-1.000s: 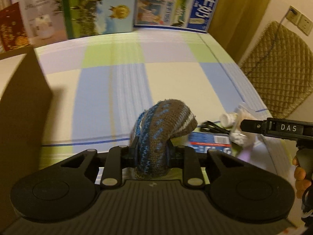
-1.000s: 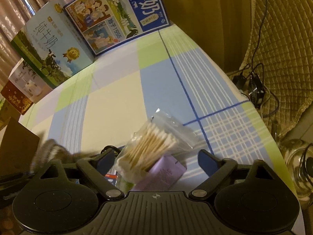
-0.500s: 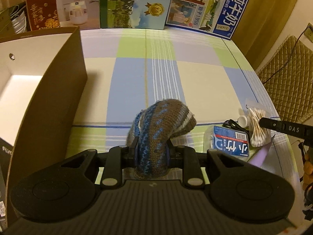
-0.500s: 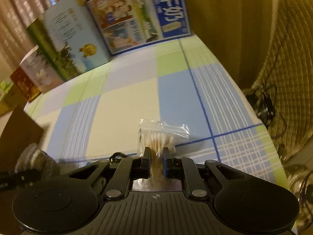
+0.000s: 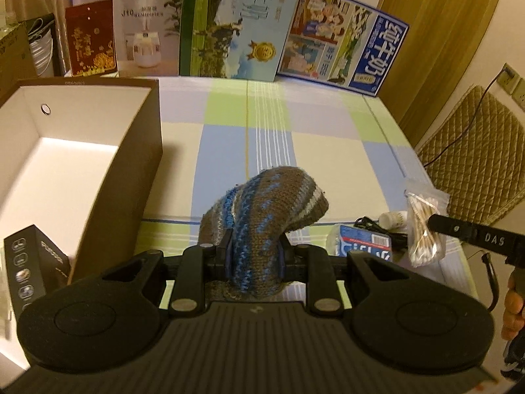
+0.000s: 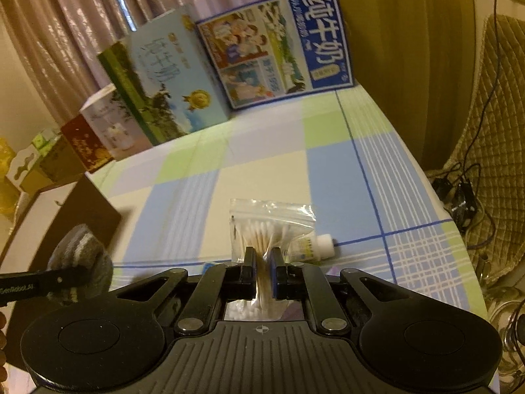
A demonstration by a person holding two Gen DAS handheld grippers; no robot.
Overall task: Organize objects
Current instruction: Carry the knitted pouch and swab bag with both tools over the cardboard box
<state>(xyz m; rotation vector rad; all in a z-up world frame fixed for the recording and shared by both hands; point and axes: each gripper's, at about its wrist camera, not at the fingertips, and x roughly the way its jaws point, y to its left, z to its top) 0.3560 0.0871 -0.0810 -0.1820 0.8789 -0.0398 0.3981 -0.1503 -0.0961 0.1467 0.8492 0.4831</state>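
both pickups look done: the left gripper (image 5: 252,256) has its jaws clenched on a grey-and-blue knitted sock (image 5: 262,216), the right gripper (image 6: 262,274) on a clear bag of cotton swabs (image 6: 265,229), both above the checked worktop (image 5: 328,151). next, carry them left into the open brown cardboard box (image 5: 131,177).

Left claw (image 5: 254,259) clamped tight, right claw (image 6: 262,271) pinched tight, both angled downward

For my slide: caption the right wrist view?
Right gripper shut on bag of cotton swabs, lifted over checked tablecloth.
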